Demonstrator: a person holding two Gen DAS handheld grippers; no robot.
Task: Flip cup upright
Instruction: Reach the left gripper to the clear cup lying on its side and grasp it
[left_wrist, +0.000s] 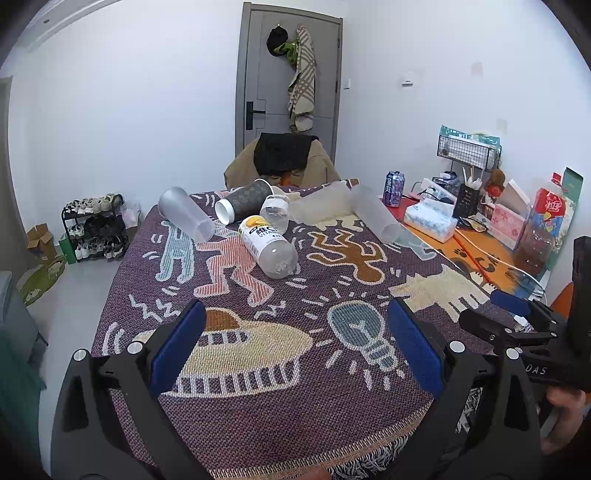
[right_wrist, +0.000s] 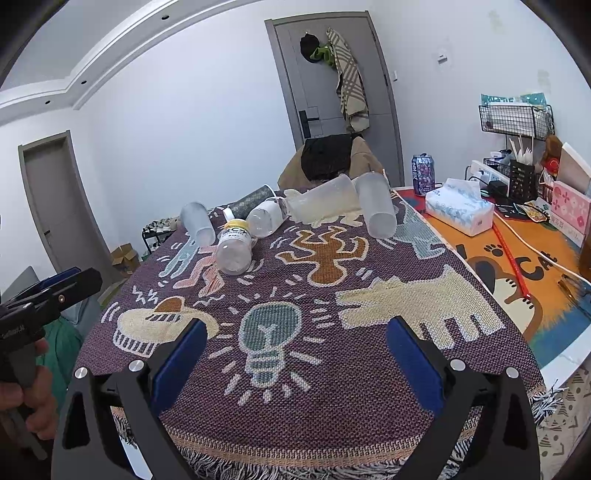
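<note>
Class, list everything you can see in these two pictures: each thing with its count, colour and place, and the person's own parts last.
frosted cups: three, clear-white, lying on their sides at the far end of the blanket
paper cup: one, dark grey, on its side among them
bottles: two, clear, one with yellow label, lying mid-blanket
blanket: one, purple with figures, over the table
can: one, purple, upright right of the blanket
tissue pack: one, white-blue, on the orange mat
door: one, grey, back wall
shoe rack: one, black, on the floor, left
left tongs: open
right tongs: open
</note>
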